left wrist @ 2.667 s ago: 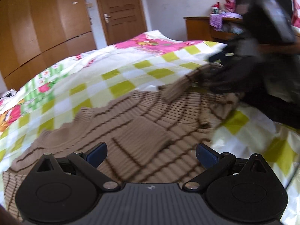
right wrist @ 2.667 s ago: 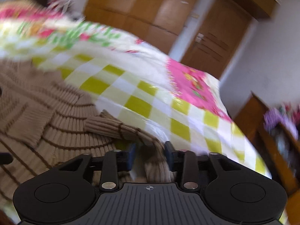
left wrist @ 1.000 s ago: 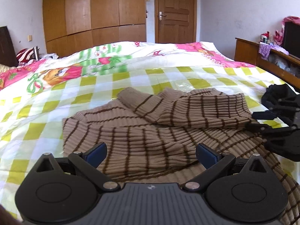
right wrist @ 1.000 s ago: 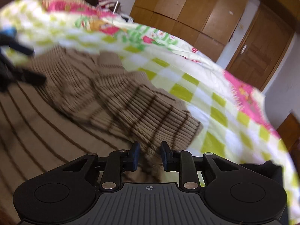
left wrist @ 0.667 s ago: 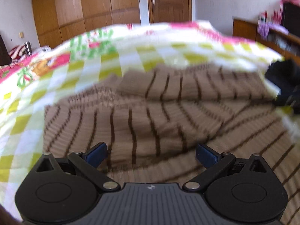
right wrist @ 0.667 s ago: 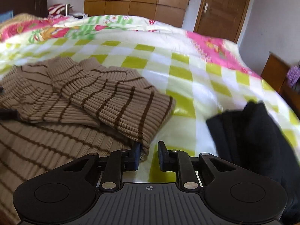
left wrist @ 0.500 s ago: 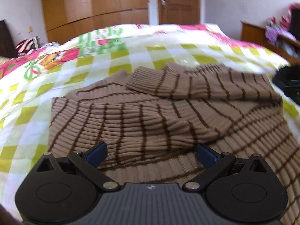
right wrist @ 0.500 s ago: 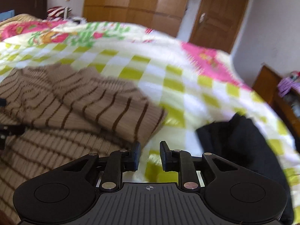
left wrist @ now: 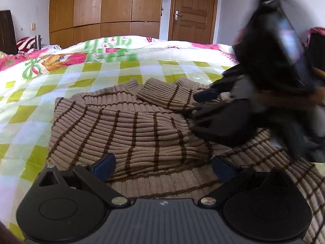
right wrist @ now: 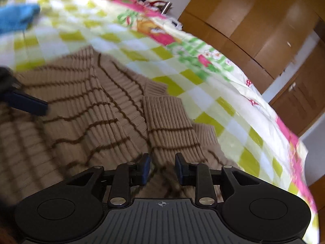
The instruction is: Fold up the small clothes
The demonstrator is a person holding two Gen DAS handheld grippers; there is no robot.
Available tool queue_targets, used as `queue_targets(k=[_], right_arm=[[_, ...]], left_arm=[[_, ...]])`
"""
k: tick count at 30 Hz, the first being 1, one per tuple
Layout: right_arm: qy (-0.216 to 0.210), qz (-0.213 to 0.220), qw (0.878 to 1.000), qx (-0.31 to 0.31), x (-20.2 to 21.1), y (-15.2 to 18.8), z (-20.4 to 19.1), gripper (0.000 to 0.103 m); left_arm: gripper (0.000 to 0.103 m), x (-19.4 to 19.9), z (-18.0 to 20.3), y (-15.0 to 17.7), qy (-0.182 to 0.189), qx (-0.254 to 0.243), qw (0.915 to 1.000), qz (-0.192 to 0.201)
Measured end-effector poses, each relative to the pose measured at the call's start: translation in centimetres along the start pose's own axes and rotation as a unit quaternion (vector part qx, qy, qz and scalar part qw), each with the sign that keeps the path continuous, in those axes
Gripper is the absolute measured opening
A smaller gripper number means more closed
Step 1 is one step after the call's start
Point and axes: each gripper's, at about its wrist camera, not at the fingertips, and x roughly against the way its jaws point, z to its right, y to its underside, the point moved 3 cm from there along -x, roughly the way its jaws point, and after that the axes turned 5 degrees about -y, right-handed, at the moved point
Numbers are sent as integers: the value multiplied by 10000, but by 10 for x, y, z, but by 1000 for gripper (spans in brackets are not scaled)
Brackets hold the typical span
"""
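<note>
Done: we see both sleeves across sweater (left wrist: pixel 130 130) | left gripper (left wrist: pixel 162 165) wide, empty | right gripper (right wrist: pixel 162 165) parting, nothing pinched | left: body folds

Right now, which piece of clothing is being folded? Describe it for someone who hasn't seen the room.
On the bed's green-and-white checked quilt lies a tan ribbed sweater with thin dark brown stripes, sleeves folded across its body. It is the only knitted brown garment there.

Your right gripper (left wrist: pixel 205 101) motion-smeared in left wrist view; body and hand behind it unreadable. Sweater (left wrist: pixel 130 126) lower hem cut off by your left gripper (left wrist: pixel 162 165) housing. Right wrist view blurred throughout; blue cloth (right wrist: pixel 18 18) at top left too smeared to identify, cropped by edge
</note>
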Motion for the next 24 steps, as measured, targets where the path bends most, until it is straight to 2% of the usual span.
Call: queue_targets(k=[2, 3, 4, 6, 8, 10, 12, 13, 15, 17, 21, 23, 24], right_arm=[[10, -73, 9996, -278, -11, -2, 12, 20], [-14, -124, 9987, -503, -14, -4, 18, 20], [-63, -138, 9970, -764, -13, -4, 24, 10], [-163, -51, 9904, -1371, -4, -8, 39, 7], [-288, 210, 9799, -1962, 16, -13, 54, 7], [-586, 724, 9682, -2321, 44, -21, 62, 7], [-901, 1211, 9654, -2125, 69, -29, 53, 7], [-995, 1236, 9691, -1891, 73, -31, 44, 7], [-1250, 1112, 9744, -1502, 71, -27, 21, 7], [-1613, 829, 9742, -1339, 59, -18, 1, 7], [-1725, 545, 9768, -1149, 46, -11, -16, 10], [-1659, 573, 9796, -982, 50, -13, -17, 15], [-1757, 577, 9786, -908, 52, -15, -15, 15]], left_arm=[[103, 0, -2, 0, 59, 46, 10000, 11], [103, 0, -2, 0, 74, 48, 10000, 9], [103, 0, -2, 1, 82, 48, 10000, 12], [103, 1, -3, 1, 112, 83, 9999, 37], [103, 4, -6, 1, 168, 177, 9997, 77], [103, 9, -12, 0, 224, 321, 9992, 114], [103, 11, -19, -1, 201, 474, 9986, 112], [103, 11, -22, -2, 179, 548, 9983, 89], [103, 13, -30, -2, 149, 712, 9973, 57], [103, 14, -37, -2, 98, 818, 9966, 11], [103, 13, -39, -1, 1, 765, 9970, -68], [103, 15, -39, -2, 27, 737, 9973, -66], [103, 16, -41, -2, 13, 738, 9973, -54]])
